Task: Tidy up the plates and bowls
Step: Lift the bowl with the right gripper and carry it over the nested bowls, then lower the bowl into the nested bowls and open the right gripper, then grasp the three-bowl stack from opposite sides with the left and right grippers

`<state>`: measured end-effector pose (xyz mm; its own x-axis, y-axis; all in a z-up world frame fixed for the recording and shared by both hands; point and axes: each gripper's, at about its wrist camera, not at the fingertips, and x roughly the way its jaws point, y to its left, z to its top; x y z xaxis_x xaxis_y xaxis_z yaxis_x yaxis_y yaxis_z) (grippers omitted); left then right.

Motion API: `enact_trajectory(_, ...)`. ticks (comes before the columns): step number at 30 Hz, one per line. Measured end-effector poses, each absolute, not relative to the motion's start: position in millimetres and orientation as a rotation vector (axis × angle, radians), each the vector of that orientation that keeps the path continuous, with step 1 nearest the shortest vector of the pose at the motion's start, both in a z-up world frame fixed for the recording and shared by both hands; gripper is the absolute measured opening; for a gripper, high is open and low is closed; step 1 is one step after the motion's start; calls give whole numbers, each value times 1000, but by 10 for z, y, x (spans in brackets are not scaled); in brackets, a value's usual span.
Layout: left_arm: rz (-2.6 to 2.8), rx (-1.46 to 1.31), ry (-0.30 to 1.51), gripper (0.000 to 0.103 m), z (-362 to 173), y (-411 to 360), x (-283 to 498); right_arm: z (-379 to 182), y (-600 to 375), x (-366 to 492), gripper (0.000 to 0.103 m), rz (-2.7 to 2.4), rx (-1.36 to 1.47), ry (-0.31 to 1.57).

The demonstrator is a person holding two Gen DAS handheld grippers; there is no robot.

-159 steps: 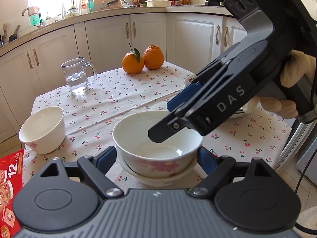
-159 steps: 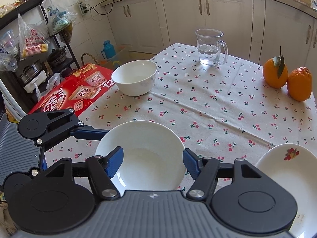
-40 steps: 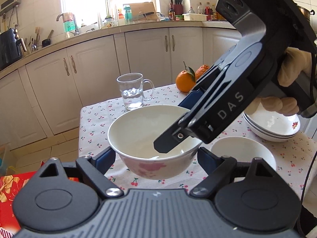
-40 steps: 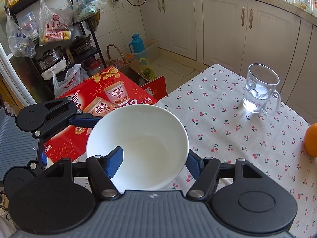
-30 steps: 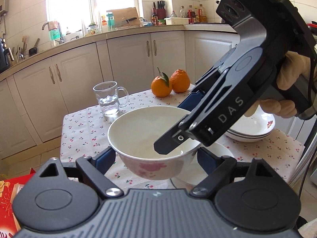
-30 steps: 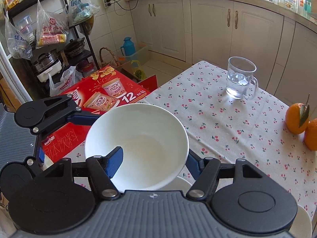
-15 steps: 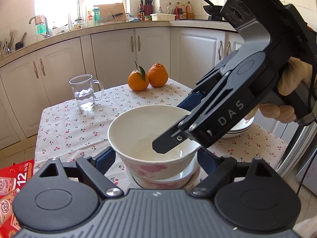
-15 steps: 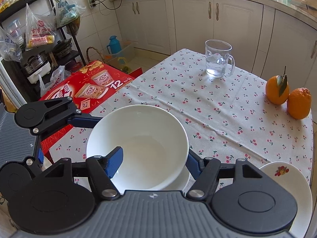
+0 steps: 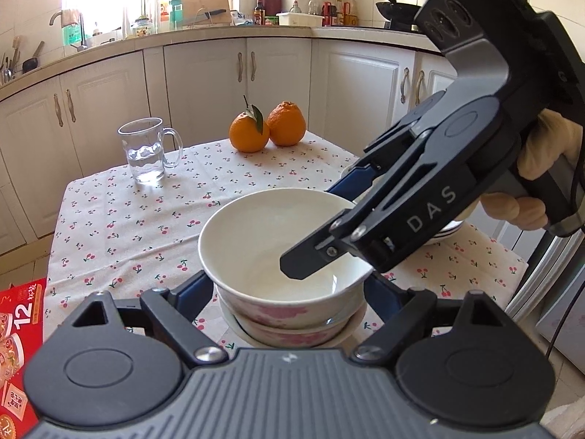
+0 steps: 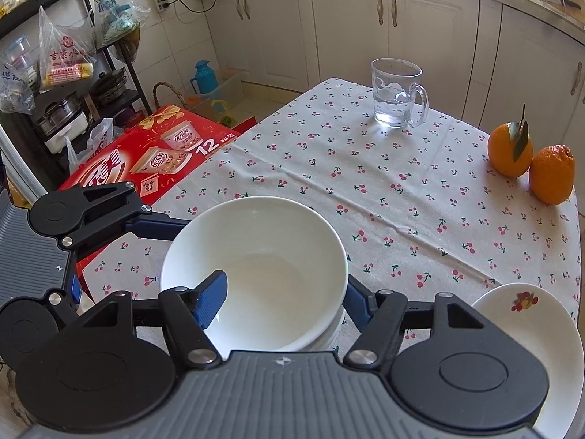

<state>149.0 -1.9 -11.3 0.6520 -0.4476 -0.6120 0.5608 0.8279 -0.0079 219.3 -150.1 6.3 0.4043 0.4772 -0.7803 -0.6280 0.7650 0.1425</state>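
Observation:
A white bowl with pink flowers (image 9: 263,241) (image 10: 256,256) sits nested in a stack of like bowls (image 9: 289,333) at the table's near edge. My left gripper (image 9: 289,292) straddles the top bowl, its fingers touching the sides. My right gripper (image 10: 281,292) comes from the right, one blue pad (image 10: 210,298) inside the bowl and the other outside the rim. It shows in the left wrist view as the black DAS tool (image 9: 420,212). A stack of white plates (image 10: 526,314) with a fruit print lies at the right, partly hidden.
A glass mug of water (image 9: 146,150) and two oranges (image 9: 267,130) stand at the far side of the cherry-print tablecloth (image 9: 146,219). A red box (image 10: 146,153) lies on the floor to the left. White kitchen cabinets (image 9: 219,80) stand behind.
Both grippers carried the bowl from the left side of the table back over the other bowls and lowered it. It now rests nested on top of them.

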Motion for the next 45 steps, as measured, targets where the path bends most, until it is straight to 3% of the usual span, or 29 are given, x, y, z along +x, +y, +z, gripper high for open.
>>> enact_trajectory(13, -598, 179, 667, 91, -182, -17, 1545, -26, -1499, 2217, 75, 689, -196, 929)
enact_trajectory(16, -598, 203, 650, 91, -181, -22, 1515, -16, -1492, 2198, 86, 691, -202, 914)
enact_trajectory(18, -598, 209, 650, 91, -175, -12, 1506, 7, -1489, 2186, 100, 690, -202, 899)
enact_trajectory(20, -598, 212, 651, 91, -169, 13, 1490, 30, -1485, 2170, 103, 689, -208, 884)
enact_trajectory(34, -650, 328, 662, 94, -142, 272, 1374, 126, -1596, 1702, 103, 706, -335, 776)
enact_trajectory(45, -780, 415, 745, 94, -444, 275, 1672, -375, -1574, 1605, 103, 709, -440, 845)
